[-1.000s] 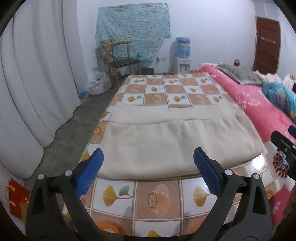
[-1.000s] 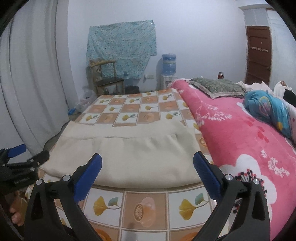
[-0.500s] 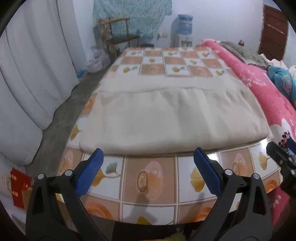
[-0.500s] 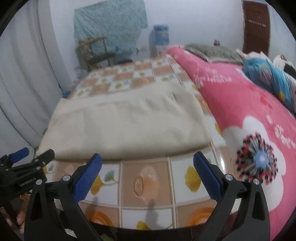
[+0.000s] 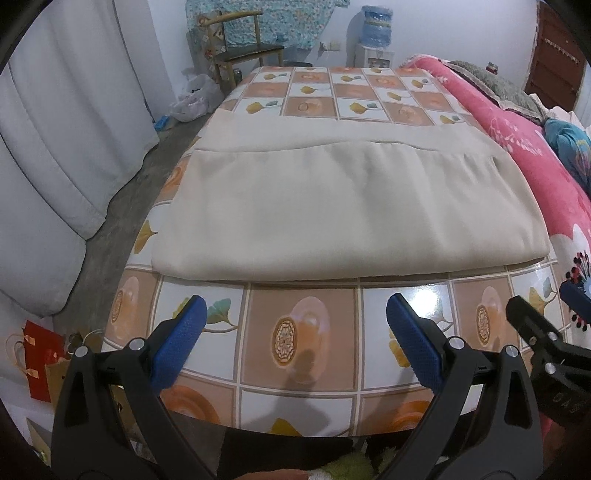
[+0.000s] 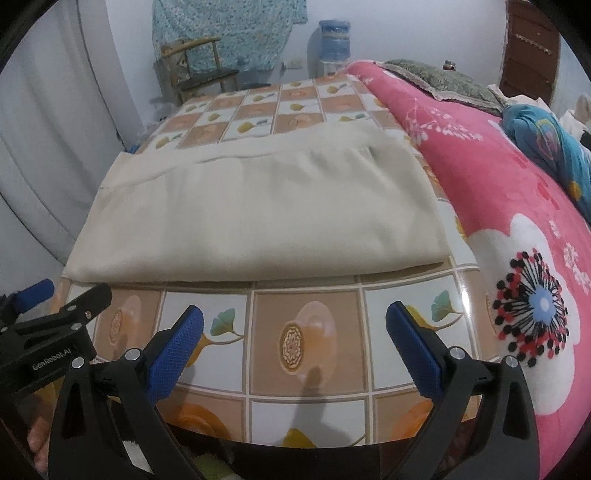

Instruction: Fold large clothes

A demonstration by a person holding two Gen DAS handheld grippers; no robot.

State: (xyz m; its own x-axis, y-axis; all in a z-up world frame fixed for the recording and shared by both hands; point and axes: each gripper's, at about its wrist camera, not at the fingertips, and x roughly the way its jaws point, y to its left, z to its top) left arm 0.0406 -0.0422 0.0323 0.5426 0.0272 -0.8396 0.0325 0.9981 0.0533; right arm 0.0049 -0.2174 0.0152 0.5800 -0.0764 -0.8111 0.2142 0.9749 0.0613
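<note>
A folded cream cloth (image 5: 347,218) is laid flat on a table (image 5: 303,332) covered with a tiled leaf-pattern sheet. It lies ahead of both tongs, past a strip of bare table, with its near folded edge running across in front of them. A second, narrower layer of the same cloth is seen sticking out beyond the far edge of the top layer.

The left tongs (image 5: 293,343) are held wide open over the near edge of the table, with nothing between the blue pads (image 5: 177,347). The right tongs (image 6: 295,343) are likewise spread wide and empty, over the same near strip. Neither is touching the cloth.

From the left camera, the right tongs are seen just to the right; from the right camera, the left tongs are seen just to the left.

To the right of the tongs a pink flowered blanket (image 6: 517,229) is spread along the table's side. To the left a white curtain (image 5: 55,147) hangs. Far ahead, beyond the table, a wooden chair (image 5: 240,48) and a water dispenser (image 5: 375,33) stand by the wall.
</note>
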